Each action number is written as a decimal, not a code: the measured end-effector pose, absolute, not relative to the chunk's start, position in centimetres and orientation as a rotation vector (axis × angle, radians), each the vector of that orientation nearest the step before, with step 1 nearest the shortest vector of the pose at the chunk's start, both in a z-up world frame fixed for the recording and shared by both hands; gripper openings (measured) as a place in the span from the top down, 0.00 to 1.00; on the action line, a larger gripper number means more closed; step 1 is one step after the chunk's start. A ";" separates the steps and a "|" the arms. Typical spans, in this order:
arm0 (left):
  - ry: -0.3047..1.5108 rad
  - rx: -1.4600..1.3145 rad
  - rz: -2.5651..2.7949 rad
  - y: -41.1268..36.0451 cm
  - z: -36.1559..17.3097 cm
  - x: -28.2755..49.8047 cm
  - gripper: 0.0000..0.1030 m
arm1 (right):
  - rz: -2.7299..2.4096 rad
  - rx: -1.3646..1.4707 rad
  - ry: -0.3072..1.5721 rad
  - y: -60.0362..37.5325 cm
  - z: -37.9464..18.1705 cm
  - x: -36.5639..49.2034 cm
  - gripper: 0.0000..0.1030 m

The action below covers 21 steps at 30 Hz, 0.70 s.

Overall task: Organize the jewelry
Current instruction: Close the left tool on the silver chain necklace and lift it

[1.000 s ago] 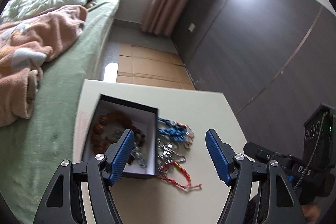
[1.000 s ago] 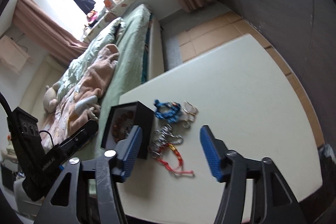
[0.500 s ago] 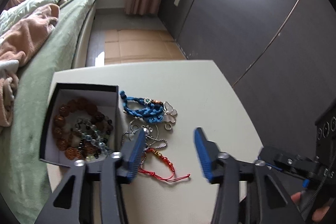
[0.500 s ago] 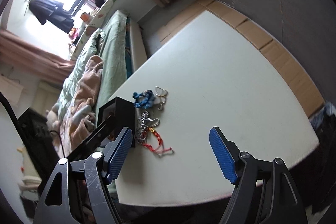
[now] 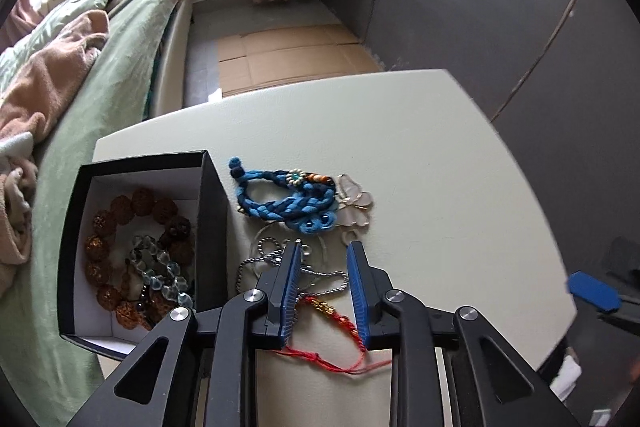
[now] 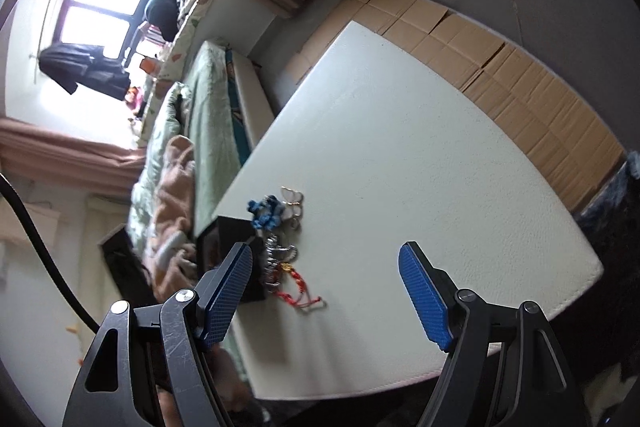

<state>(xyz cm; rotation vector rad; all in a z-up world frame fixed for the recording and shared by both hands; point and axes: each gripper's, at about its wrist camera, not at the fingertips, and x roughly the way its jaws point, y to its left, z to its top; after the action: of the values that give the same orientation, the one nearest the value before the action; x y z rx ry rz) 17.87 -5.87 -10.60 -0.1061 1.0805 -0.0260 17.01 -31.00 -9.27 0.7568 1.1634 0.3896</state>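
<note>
Jewelry lies in a loose cluster on the pale cream worktop (image 5: 420, 155), just beside a black open-topped box with a white lining (image 5: 212, 211). Left wrist view: the box sits at about 9 o'clock from the left gripper (image 5: 323, 259) and holds a bracelet of large brown carved beads (image 5: 104, 227) with a strand of clear glassy beads (image 5: 164, 267) lying inside its ring.

Outside the box, at 12 o'clock from the left fingers (image 5: 290, 279), lies a blue braided cord bracelet (image 5: 280, 203). A pale butterfly-shaped pendant with a gold rim (image 5: 356, 199) touches its right end. A silver ball chain (image 5: 260, 259) is looped below the blue cord, close against the box wall. A red knotted string bracelet with small gold beads (image 5: 332, 319) lies nearest the camera.

Left gripper: points steeply down over the cluster, its blue-padded fingers closing. The silver chain and the red string lie between them; the pads do not yet press on either. Gap still visible.

Right gripper (image 6: 326, 291): fingers spread wide, nothing between them, over bare worktop. In the right wrist view the cluster sits at about 11 o'clock, near its left finger (image 6: 228, 291).

A bed with a green cover (image 5: 120, 75) runs along the worktop's left side.
</note>
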 end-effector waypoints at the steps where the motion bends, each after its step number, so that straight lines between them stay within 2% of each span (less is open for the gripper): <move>1: 1.089 -0.101 -0.017 -5.9 -10.8 18.0 0.75 | 0.391 0.760 1.162 -31.0 -9.2 17.1 0.26; 11: 1.142 0.045 0.086 -6.8 -12.3 19.4 0.77 | 0.383 0.797 1.159 -31.6 -9.4 17.6 0.26; 21: 1.145 0.013 0.035 -7.9 -12.3 18.9 0.77 | 0.378 0.790 1.162 -31.9 -9.4 17.5 0.26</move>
<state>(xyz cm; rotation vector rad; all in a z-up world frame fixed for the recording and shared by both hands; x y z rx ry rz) 18.86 -7.89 -12.26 0.0134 1.1449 0.0345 17.49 -31.88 -9.35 0.7902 1.1620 0.3785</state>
